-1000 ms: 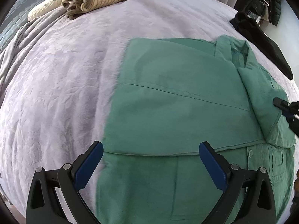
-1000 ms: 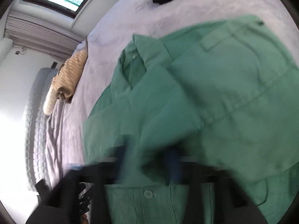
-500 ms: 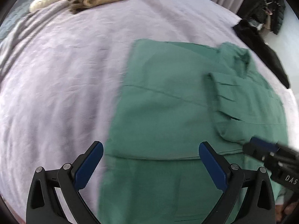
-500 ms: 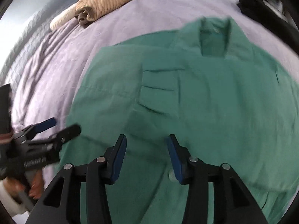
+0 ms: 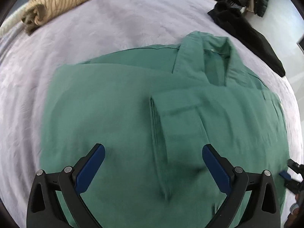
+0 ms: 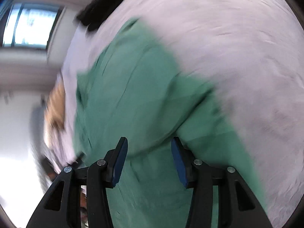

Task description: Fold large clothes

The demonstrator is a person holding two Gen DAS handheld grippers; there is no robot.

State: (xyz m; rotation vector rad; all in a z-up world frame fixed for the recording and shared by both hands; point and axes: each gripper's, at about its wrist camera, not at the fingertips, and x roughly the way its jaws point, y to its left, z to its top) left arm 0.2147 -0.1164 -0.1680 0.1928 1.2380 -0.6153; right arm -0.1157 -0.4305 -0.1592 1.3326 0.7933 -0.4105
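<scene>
No text, label, brand, number or sign can be read in either view. At about ten o'clock in the right wrist view, a bright window (image 6: 28, 26) is seen, but whatever shows in it is smeared by motion blur and cannot be made out.

Green shirt (image 5: 117, 114) lies flat, sleeve folded in.

On my left camera the lavender bedspread (image 5: 117, 28) lies bare to the left of and beyond the green shirt (image 5: 114, 114), so there is room to pass there. A rolled striped garment (image 5: 58, 1) blocks the far left corner, and a black garment (image 5: 247, 30) the far right edge.
</scene>
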